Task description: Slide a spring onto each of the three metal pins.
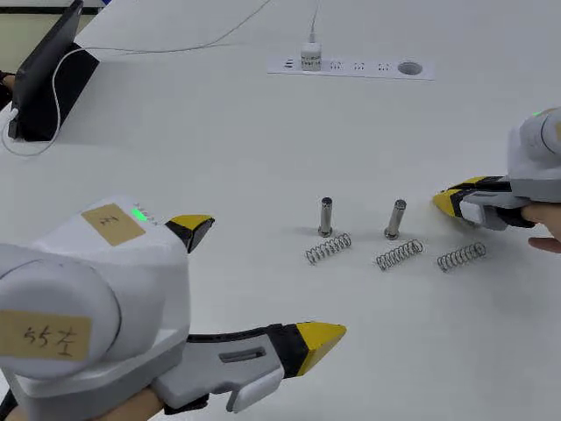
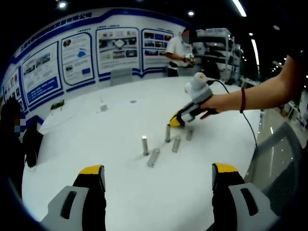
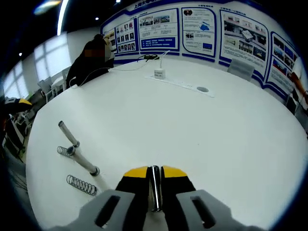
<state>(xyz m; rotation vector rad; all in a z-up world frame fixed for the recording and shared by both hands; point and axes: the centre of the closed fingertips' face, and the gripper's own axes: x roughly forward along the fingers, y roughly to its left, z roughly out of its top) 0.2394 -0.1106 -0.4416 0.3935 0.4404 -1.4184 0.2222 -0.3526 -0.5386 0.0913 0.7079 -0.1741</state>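
Note:
Two metal pins stand upright on the white table, the left pin (image 1: 325,217) (image 2: 145,145) and the right pin (image 1: 396,219) (image 2: 167,134). Three springs lie on their sides just in front: one (image 1: 328,248), a second (image 1: 399,254) and a third (image 1: 461,256). My right gripper (image 1: 449,203) (image 3: 154,172) hovers to the right of the pins, shut on a third metal pin (image 3: 154,191) held along its jaws. My left gripper (image 1: 259,281) (image 2: 159,171) is open at the near left, with nothing between its fingers, well short of the pins.
A white power strip (image 1: 351,67) with a plug lies at the table's far side. A black screen (image 1: 44,74) with a white cable stands at the far left. One person (image 2: 179,50) stands beyond the table; another (image 3: 91,57) sits at its far edge.

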